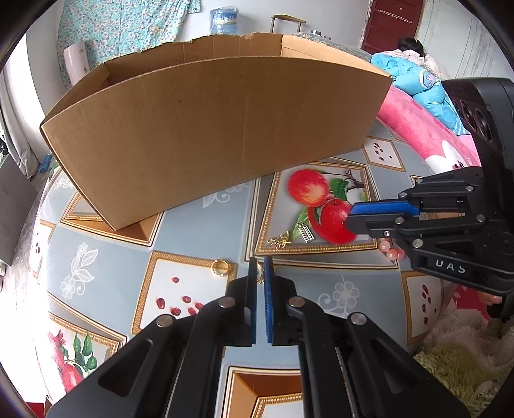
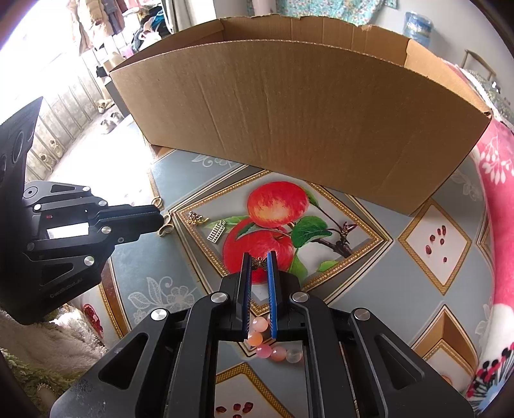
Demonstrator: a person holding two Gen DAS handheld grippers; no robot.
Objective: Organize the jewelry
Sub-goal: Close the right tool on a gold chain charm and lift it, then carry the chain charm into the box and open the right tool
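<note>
Right gripper (image 2: 259, 262) pinches a bronze butterfly charm (image 2: 259, 263); left gripper (image 1: 261, 268) closed, perhaps on gold.

Wall: pale, upper left of the left wrist view, hung with a floral teal cloth (image 1: 125, 25).
Door: dark red (image 1: 392, 25) at upper right, a hook rack on it.
Bed: pink blanket (image 1: 417, 128) and blue quilt (image 1: 414, 80) — right edge.
Tablecloth: grey-blue with fruit prints (image 1: 199, 231).
Light: bright daylight — upper left of the right wrist view, washing out hanging clothes (image 2: 106, 19).
Floor: shoes (image 2: 107, 123) at left.
</note>
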